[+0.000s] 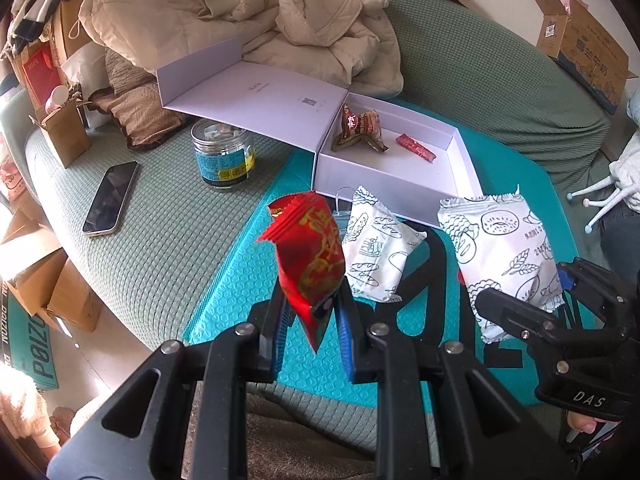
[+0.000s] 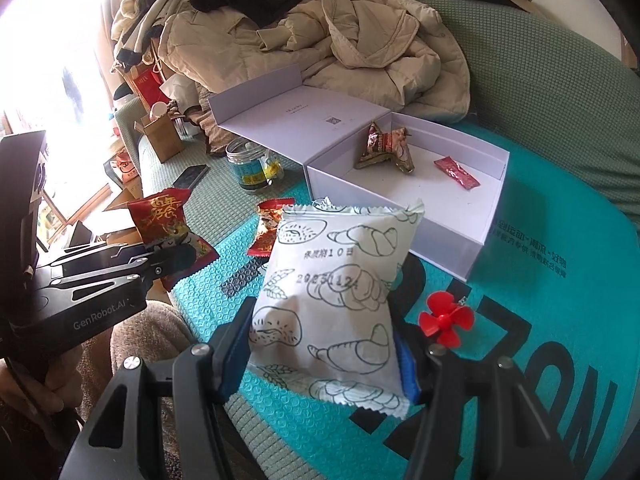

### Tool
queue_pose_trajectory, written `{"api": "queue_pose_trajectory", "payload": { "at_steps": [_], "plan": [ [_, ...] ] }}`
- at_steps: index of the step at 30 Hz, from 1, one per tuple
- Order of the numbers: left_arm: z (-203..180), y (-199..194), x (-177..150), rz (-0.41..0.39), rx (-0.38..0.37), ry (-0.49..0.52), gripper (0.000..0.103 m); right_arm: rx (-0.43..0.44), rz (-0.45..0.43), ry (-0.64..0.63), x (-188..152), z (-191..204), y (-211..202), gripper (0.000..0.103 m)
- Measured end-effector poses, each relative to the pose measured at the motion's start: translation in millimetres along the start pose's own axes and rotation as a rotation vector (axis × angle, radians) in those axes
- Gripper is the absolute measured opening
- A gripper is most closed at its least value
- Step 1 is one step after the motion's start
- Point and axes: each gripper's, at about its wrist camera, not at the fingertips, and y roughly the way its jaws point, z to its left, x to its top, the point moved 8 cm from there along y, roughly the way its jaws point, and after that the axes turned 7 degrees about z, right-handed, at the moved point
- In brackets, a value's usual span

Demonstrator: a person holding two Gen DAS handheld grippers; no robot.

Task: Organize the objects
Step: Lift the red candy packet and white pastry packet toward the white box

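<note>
My left gripper (image 1: 312, 312) is shut on a red snack packet (image 1: 308, 252) and holds it up above the teal mat (image 1: 240, 280); it also shows in the right wrist view (image 2: 164, 220). My right gripper (image 2: 324, 356) is shut on a white bread packet (image 2: 332, 292) printed with pastries, which also shows in the left wrist view (image 1: 500, 256). The open white box (image 1: 400, 176) lies ahead with a brown packet (image 1: 360, 128) and a small red sachet (image 1: 416, 147) inside. A second white bread packet (image 1: 376, 248) lies on the mat. Another red packet (image 2: 268, 228) lies by the box.
A clear jar (image 1: 222, 156) and a phone (image 1: 110, 198) sit on the green sofa cushion to the left. A beige jacket (image 1: 260, 20) is piled behind the box. A red propeller toy (image 2: 446, 320) lies on the mat. Cardboard boxes (image 1: 52, 280) stand on the floor.
</note>
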Motion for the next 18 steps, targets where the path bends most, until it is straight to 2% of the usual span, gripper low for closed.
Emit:
{"api": "queue_pose_trajectory", "payload": {
  "at_steps": [6, 18],
  "plan": [
    [-8.8, -4.7, 15.9, -0.008, 0.006, 0.033, 0.020, 0.038, -0.011, -0.005, 11.3, -1.4, -7.8, 0.061],
    [-35.3, 6.4, 50.0, -0.007, -0.014, 0.100, 0.020, 0.013, -0.052, -0.034, 38.4, -23.8, -18.0, 0.061]
  ]
}}
